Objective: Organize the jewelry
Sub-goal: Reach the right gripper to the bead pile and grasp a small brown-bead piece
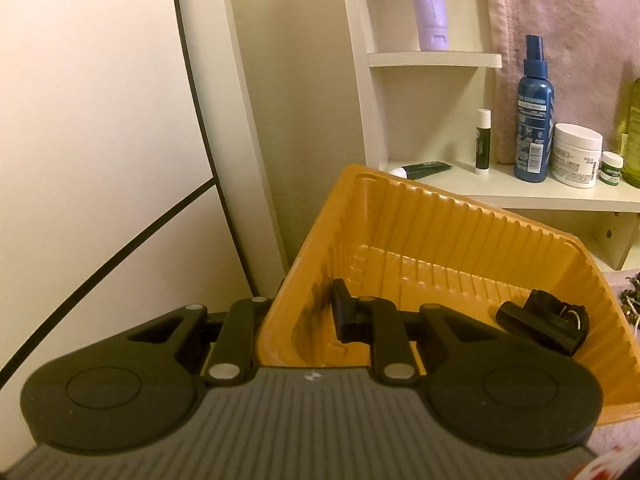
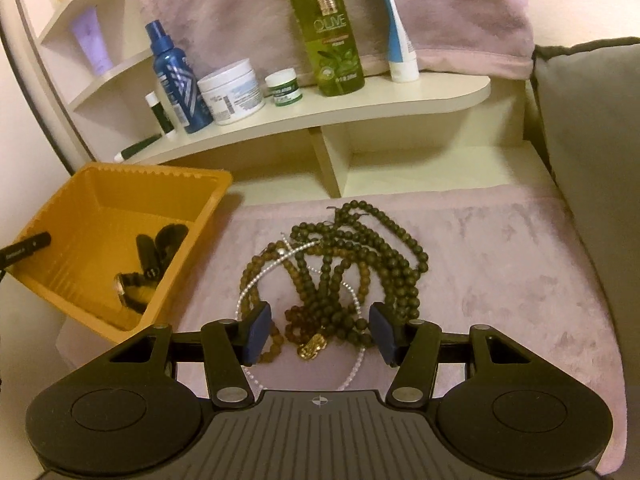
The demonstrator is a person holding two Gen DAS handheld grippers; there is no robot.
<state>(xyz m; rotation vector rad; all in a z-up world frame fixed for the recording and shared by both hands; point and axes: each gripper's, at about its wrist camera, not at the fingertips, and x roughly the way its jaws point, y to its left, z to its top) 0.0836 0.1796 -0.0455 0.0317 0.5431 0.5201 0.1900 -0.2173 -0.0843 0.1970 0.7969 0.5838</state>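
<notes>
An orange plastic tray [image 1: 460,216] is tilted up, and my left gripper [image 1: 304,312] is shut on its near wall, one finger [image 1: 344,312] inside and the other hidden outside. A black watch [image 1: 548,320] lies in the tray, also seen in the right wrist view [image 2: 148,264]. A tangled pile of dark bead necklaces [image 2: 352,256] with a thin pearl strand [image 2: 256,280] and a gold pendant [image 2: 312,346] lies on the pink cloth [image 2: 500,264]. My right gripper [image 2: 320,330] is open, its blue pads [image 2: 258,332] on either side of the pile's near end.
A white shelf [image 2: 360,108] behind holds a blue spray bottle [image 2: 176,76], white jar [image 2: 232,92], small green jar [image 2: 284,88], olive bottle [image 2: 328,28] and tubes. A grey cushion [image 2: 592,152] stands at the right. The left gripper's tip [image 2: 28,248] shows at the tray [image 2: 60,220].
</notes>
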